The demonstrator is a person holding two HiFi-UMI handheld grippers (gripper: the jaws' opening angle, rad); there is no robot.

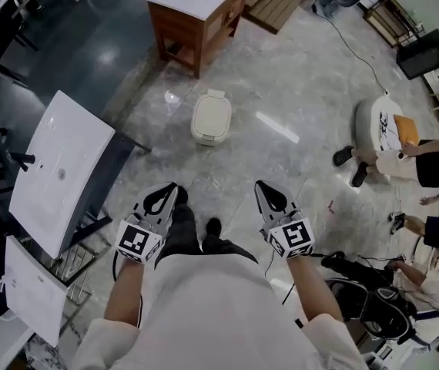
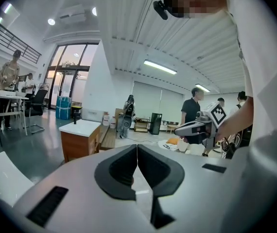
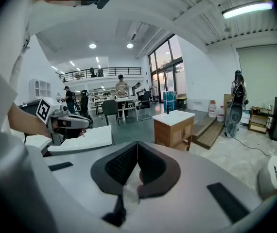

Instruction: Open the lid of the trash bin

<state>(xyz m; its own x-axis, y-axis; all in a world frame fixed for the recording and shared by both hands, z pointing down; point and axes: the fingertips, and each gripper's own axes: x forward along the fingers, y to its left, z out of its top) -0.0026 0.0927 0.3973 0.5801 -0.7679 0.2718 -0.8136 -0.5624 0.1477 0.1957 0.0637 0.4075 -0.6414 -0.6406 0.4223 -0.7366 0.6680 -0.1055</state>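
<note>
A small cream trash bin point(image 1: 210, 118) stands on the pale marble floor with its lid down, about a step ahead of my feet. I hold both grippers at waist height, well short of it and pointing forward. In the head view the left gripper point(image 1: 172, 190) and right gripper point(image 1: 260, 186) are both shut with nothing in them. The left gripper view shows its jaws point(image 2: 137, 148) meeting at the tips, with the right gripper point(image 2: 197, 127) off to the side. In the right gripper view the jaws point(image 3: 137, 145) are also closed. The bin is hidden in both gripper views.
A wooden cabinet with a white top point(image 1: 196, 10) stands beyond the bin. A tilted white table top point(image 1: 59, 168) is at my left. To the right are a white rounded object point(image 1: 379, 126), seated people point(image 1: 427, 168) and a floor cable point(image 1: 350, 48).
</note>
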